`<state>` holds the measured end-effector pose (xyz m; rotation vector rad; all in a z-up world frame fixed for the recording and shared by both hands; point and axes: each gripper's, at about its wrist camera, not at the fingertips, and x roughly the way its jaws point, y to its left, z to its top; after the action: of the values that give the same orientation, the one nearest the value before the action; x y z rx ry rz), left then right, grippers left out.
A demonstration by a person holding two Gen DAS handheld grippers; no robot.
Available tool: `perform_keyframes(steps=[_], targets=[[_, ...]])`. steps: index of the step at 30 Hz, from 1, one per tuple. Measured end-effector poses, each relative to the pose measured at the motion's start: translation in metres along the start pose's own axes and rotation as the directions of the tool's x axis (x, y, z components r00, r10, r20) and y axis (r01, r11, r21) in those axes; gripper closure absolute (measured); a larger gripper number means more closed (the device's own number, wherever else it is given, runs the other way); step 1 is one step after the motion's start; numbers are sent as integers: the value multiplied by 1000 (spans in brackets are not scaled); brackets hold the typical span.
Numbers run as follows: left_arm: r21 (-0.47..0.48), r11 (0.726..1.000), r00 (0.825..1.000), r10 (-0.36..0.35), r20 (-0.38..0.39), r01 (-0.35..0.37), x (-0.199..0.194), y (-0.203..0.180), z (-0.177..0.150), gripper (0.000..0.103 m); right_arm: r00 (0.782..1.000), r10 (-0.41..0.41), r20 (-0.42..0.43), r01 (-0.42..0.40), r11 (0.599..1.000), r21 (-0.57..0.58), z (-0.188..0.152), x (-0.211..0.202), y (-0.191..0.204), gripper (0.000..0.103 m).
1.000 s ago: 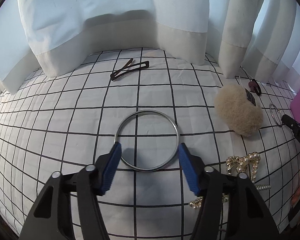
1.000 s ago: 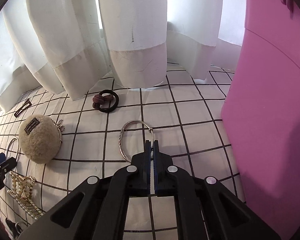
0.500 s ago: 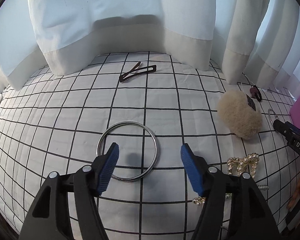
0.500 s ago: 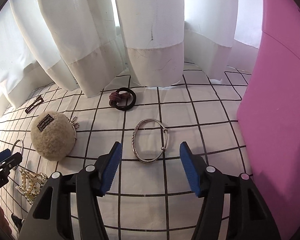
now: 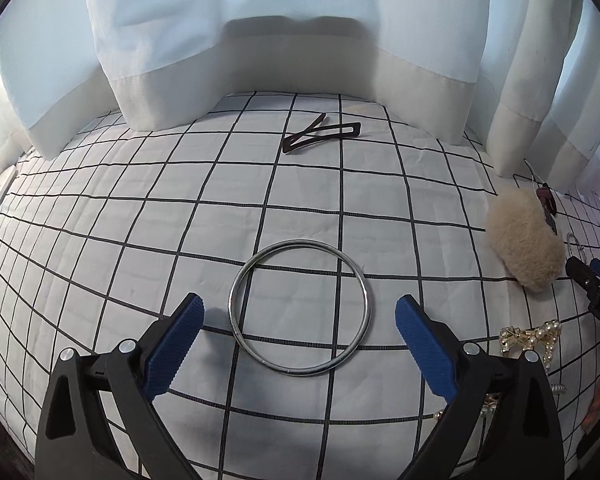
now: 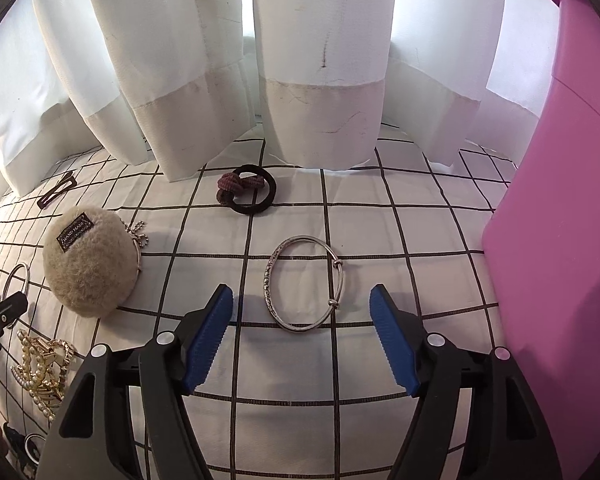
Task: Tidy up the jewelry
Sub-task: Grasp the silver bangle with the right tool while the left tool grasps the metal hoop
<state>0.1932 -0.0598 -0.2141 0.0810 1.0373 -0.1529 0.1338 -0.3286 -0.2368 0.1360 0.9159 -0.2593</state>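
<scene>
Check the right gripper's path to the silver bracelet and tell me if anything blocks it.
Nothing visible blocks it. The silver bracelet lies flat on the checked cloth just ahead of the right gripper, whose opening jaws hold nothing; the fuzzy pouch sits off left.

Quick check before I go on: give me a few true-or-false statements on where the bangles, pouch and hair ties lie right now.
1. The plain ring bangle lies flat on the checked cloth. True.
2. The left gripper is clamped on it. False: its jaws are opening, clear of it.
3. The clasp bangle lies ahead of the right gripper. True.
4. The furry pouch sits inside the pink box. False: it lies on the cloth.
5. The hair ties lie near the curtain. True.
</scene>
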Motion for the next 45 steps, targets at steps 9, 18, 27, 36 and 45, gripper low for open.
perform_keyframes(steps=[9, 18, 27, 36, 45], targets=[[-7, 1000, 999, 8, 40, -7, 3, 2, -2, 5, 999, 2, -41, -3, 1000, -11, 6, 8, -1, 9], [-6, 1000, 999, 8, 46, -8, 2, 2, -3, 5, 999, 13, -36, -14, 1000, -27, 4, 10, 0, 9], [-1, 1000, 999, 7, 42, -7, 2, 1, -3, 6, 999, 28, -23, -29, 999, -36, 4, 11, 0, 10], [60, 998, 997, -7, 71, 3, -6, -13, -6, 32, 1000, -6, 18, 7, 999, -31, 6, 2, -4, 63], [18, 999, 997, -30, 71, 28, -14, -3, -6, 32, 999, 19, 30, -19, 1000, -2, -9, -11, -4, 63]])
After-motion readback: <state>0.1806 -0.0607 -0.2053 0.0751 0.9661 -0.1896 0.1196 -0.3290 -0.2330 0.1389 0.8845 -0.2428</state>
